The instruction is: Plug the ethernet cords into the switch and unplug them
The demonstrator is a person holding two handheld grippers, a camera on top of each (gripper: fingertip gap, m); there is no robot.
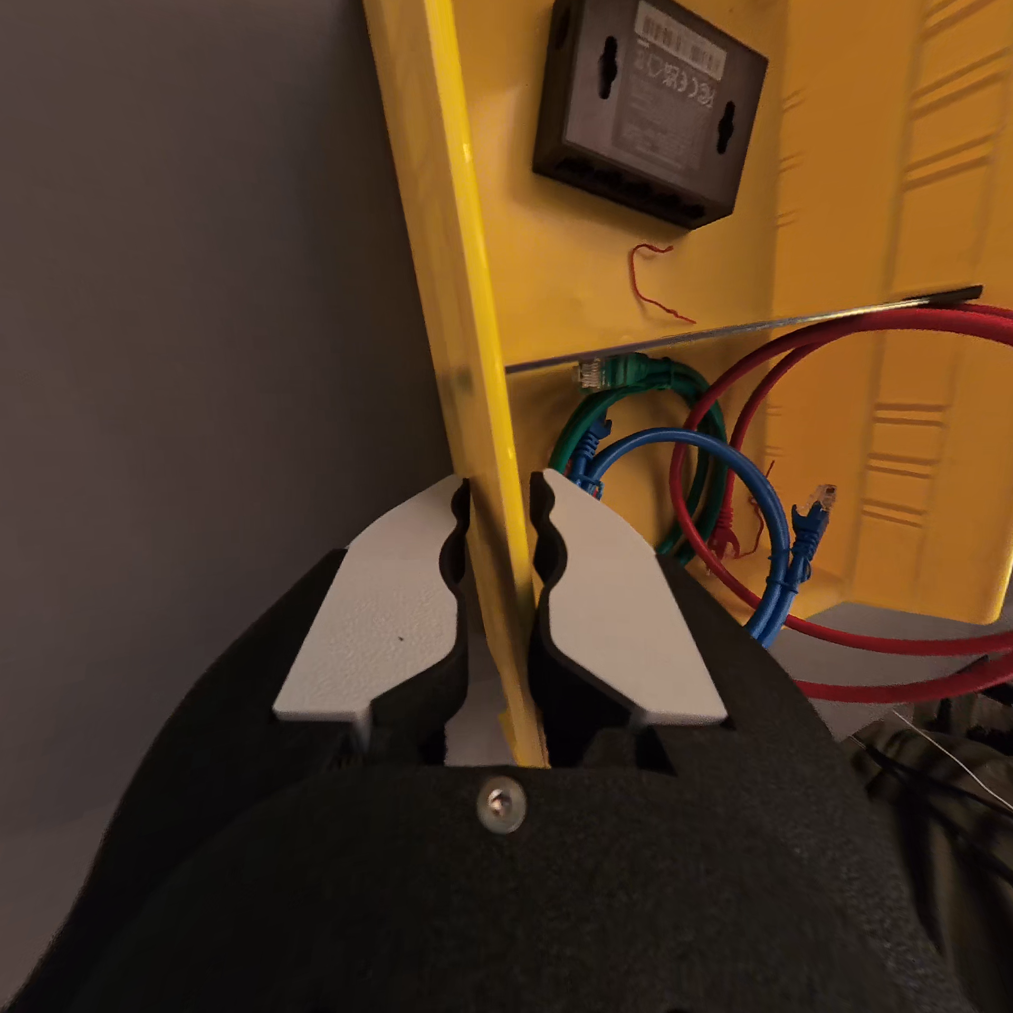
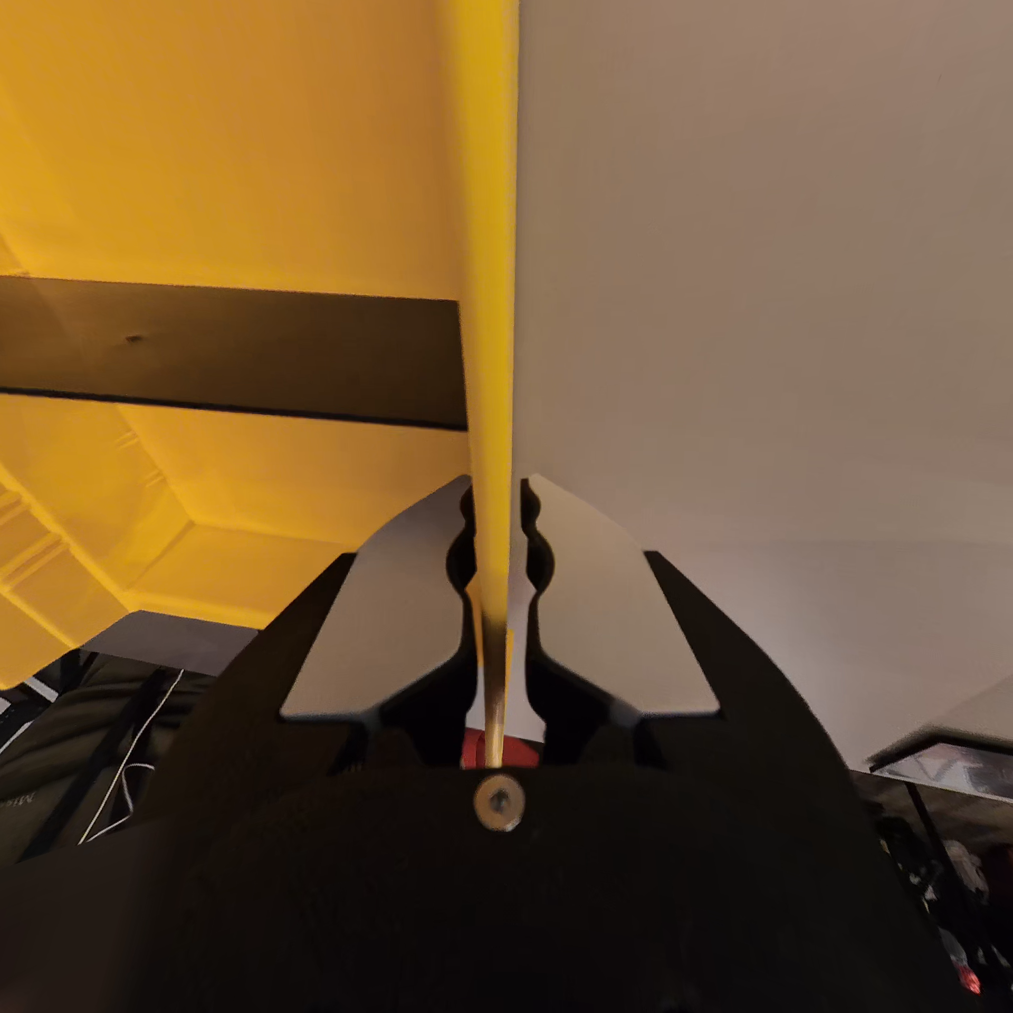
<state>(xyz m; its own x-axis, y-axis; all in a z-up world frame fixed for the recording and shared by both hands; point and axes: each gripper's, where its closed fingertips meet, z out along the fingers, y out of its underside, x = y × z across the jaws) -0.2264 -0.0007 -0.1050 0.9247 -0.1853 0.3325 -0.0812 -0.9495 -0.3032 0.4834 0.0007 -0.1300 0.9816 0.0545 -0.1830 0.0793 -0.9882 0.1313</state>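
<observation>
You have both grippers on the yellow bin point(image 1: 729, 307), not on a cord. Your left gripper point(image 1: 498, 485) straddles the bin's left wall point(image 1: 466, 307), its fingers point(image 1: 383, 597) drawn in close on either side of the thin yellow edge and pinching it. Your right gripper point(image 2: 496, 482) does the same on the right wall point(image 2: 490, 274), fingers point(image 2: 597, 614) pressed in against the plastic.

Judging by this, you are at the setting-up stage: carrying or positioning the bin, with no plugging begun. The switch point(image 1: 652, 115) lies in the far compartment, beyond the dark divider point(image 1: 712, 331), its labelled underside facing up and its row of ports turned toward the divider; every port looks empty. The cords sit loosely coiled in the near compartment: the green cord point(image 1: 641, 373) with its clear plug tucked against the divider, the blue cord point(image 1: 712, 444) looped in front with one plug end point(image 1: 811, 521) standing up, and the red cord point(image 1: 822, 351) sweeping out over the bin's near edge.

Next, you likely need the bin settled flat, then both walls released. After that, one gripper should steady the switch while the other takes a plug just behind its clear tip; the upstanding blue one looks easiest to reach. Mind the tangle, since the loops overlap.
</observation>
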